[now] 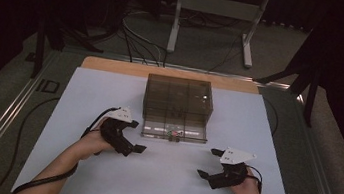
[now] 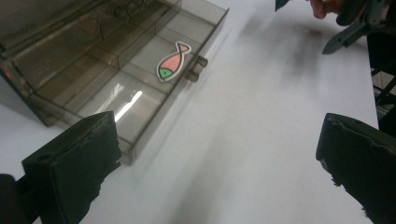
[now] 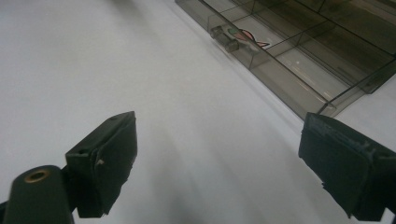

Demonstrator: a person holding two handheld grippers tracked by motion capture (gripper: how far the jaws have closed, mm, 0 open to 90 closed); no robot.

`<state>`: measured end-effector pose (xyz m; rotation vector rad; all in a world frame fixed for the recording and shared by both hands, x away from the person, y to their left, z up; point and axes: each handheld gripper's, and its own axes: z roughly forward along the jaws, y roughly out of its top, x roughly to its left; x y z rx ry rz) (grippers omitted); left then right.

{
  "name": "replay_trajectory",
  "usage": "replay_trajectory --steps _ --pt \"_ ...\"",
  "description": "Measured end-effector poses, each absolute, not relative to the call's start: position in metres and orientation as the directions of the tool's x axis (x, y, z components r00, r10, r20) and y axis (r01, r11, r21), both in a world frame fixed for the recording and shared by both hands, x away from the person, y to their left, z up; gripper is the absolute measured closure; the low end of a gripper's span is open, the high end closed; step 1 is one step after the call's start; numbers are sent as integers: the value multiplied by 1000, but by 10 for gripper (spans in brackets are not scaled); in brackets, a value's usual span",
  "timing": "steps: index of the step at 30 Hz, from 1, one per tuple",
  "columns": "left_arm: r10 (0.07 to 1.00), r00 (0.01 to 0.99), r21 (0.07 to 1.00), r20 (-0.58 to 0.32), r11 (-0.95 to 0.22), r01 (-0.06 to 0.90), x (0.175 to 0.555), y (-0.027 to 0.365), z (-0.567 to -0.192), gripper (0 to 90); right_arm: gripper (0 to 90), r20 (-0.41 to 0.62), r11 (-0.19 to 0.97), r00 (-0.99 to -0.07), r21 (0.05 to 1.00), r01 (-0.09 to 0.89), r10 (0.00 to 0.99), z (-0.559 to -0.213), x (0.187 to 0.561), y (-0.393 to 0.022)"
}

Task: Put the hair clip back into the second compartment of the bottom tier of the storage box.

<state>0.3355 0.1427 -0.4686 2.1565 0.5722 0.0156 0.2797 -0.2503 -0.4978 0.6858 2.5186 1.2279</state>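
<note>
- The smoked clear drawer box (image 1: 178, 100) sits at the middle of the white counter (image 1: 110, 94), toward its far edge, its long axis running left to right.
- Its bottom drawer (image 1: 174, 132) is pulled out toward the person, with a fish sticker (image 2: 172, 62) in the middle compartment just behind two small knobs (image 2: 195, 69).
- The left gripper (image 1: 132, 137) hovers just left of the drawer, fingers (image 2: 74, 172) spread wide, holding nothing.
- The right gripper (image 1: 209, 163) is near the drawer's right front, fingers (image 3: 105, 161) also wide apart and empty.
</note>
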Motion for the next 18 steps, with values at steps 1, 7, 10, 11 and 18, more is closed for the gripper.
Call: replay_trajectory --steps 1,7,10,11,18 --pt "405 893 764 -195 -509 397 334 144 -469 0 115 -24 533 -856 791 300 516 -498 280 -250" --pt "412 888 760 -204 -505 408 327 152 -476 0 115 -23 534 -856 790 300 516 -498 280 -250" --pt "415 886 761 -209 -499 413 323 156 -479 0 115 -24 534 -857 791 299 515 -498 279 -250" --pt "417 885 760 -206 -502 413 322 157 -481 0 115 -23 533 -857 791 300 516 -498 279 -250" --pt "434 875 762 -215 -486 428 314 168 -485 0 115 -23 536 -858 789 299 513 -498 279 -249"
